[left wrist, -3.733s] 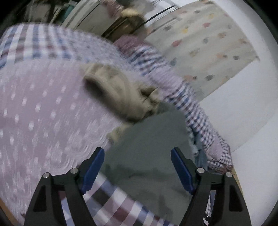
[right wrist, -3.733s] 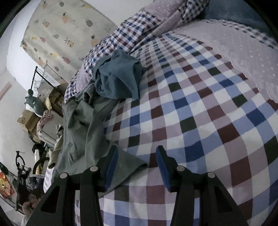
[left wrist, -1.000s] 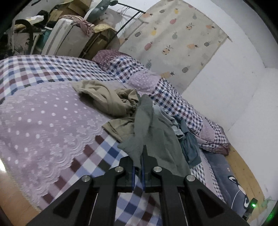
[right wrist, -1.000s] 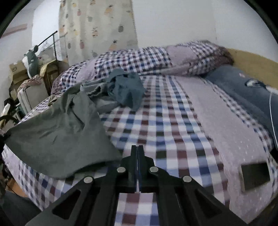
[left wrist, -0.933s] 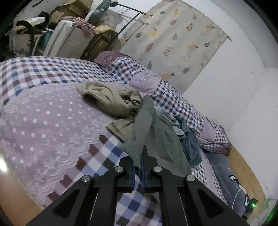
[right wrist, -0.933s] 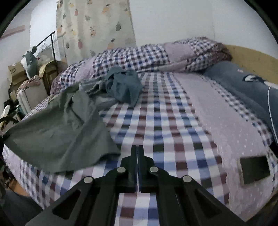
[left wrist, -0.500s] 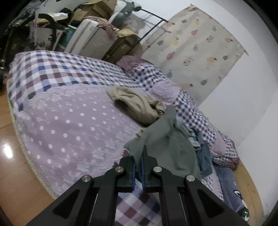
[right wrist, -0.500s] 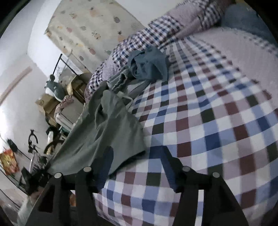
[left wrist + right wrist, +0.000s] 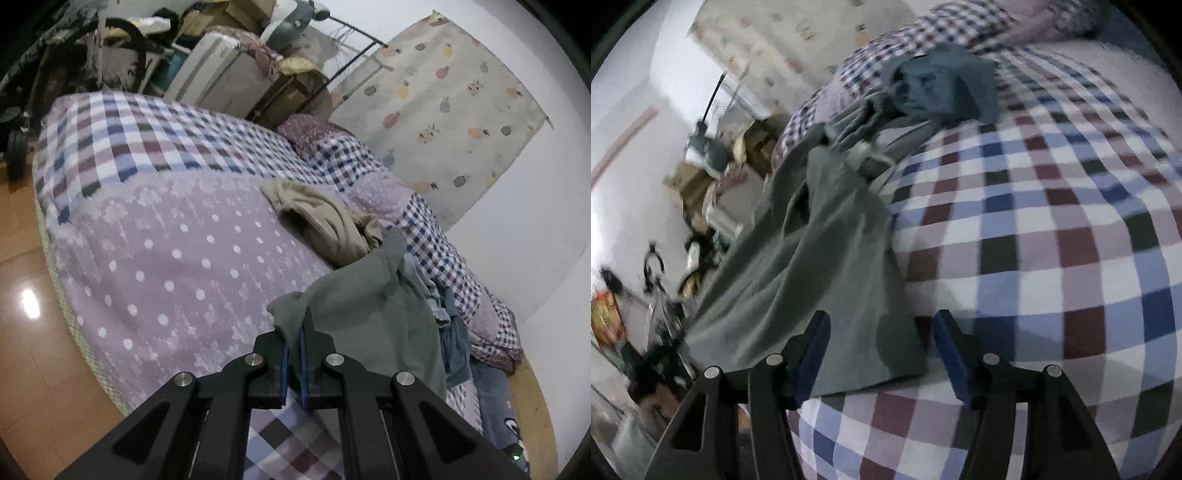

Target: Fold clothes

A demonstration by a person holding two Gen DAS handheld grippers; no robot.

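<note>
A grey-green garment point(image 9: 373, 314) lies spread over the checked bedcover, one corner lifted. My left gripper point(image 9: 292, 339) is shut on that corner, the cloth pinched between its blue pads. In the right wrist view the same garment point(image 9: 812, 266) stretches toward the bed's left edge. My right gripper point(image 9: 881, 332) hangs low over the garment's near corner; its jaws are closing, the corner lies between them, and the pads do not press on it. A tan garment point(image 9: 325, 221) is crumpled beyond, and a blue one point(image 9: 945, 85) lies near the pillows.
The bed has a checked cover point(image 9: 1052, 240) and a lilac dotted blanket point(image 9: 177, 266). Checked pillows point(image 9: 424, 229) run along the wall. Boxes, a suitcase point(image 9: 218, 81) and a rack crowd the far side. Wooden floor point(image 9: 22, 332) shows at the left.
My right gripper went from shut to open and dropped toward the garment's near corner. My left gripper stayed shut on its corner and drew back toward the bed's edge.
</note>
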